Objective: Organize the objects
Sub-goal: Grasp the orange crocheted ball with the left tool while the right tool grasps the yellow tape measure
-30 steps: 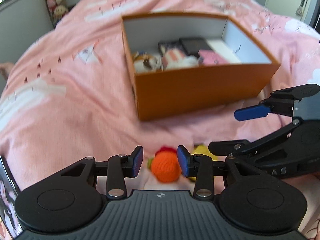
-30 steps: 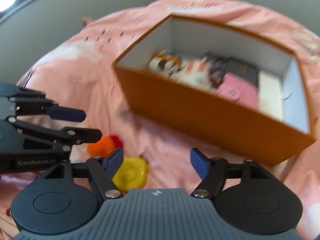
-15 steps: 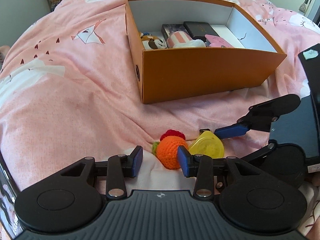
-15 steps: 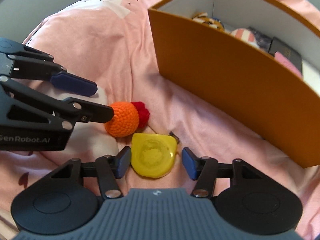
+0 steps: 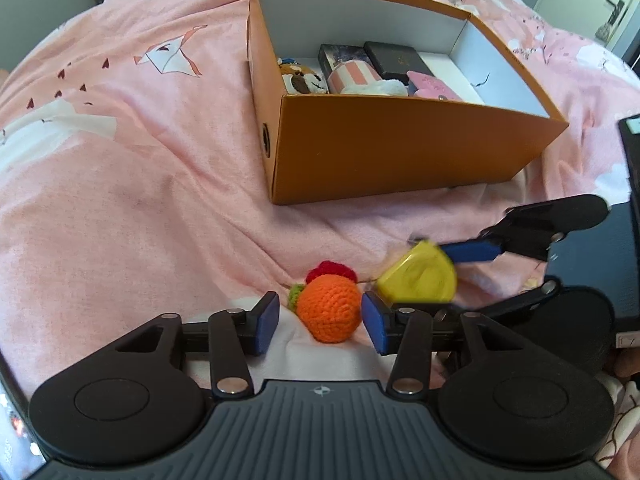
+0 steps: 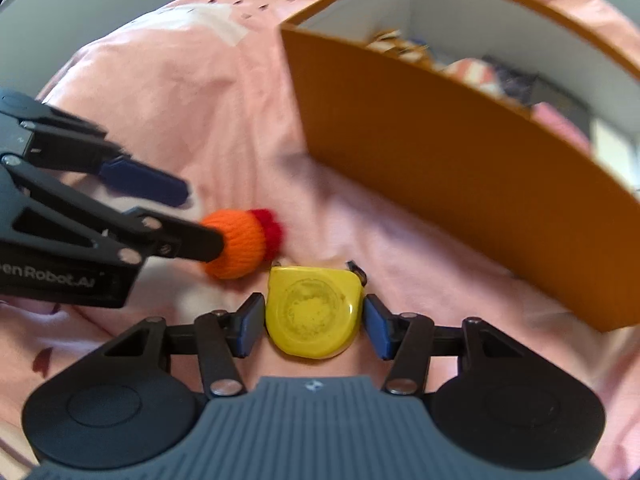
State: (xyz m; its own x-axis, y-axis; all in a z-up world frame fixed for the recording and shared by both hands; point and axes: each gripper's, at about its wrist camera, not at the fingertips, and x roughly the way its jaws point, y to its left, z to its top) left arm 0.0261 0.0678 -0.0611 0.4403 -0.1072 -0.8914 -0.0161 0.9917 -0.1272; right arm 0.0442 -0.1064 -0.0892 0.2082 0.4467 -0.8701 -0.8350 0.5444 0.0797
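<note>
Orange crocheted yarn forms the small ball (image 5: 329,307) with a red frill that is seen lying on the pink printed bedspread (image 5: 120,184), between the blue pads of the left gripper (image 5: 319,318). Its jaws have just been opening, and small gaps are visible between the pads and the ball, so nothing is clamped. Just right of the ball, the yellow rounded plastic case (image 6: 313,312) is framed by the right gripper (image 6: 313,325), whose jaws have been closing; the pads are seen against the case's sides, and a grip on it is shown.

Only in the left wrist view is the inside of the orange cardboard box (image 5: 400,152) clearly seen, farther off: a plush toy, a striped pink cup, dark flat cases and a pink item. In the right wrist view the box (image 6: 460,168) is blurred, but the worn face of the yellow case is shown plainly, with the ball (image 6: 236,244) to its left, met by a left finger.
</note>
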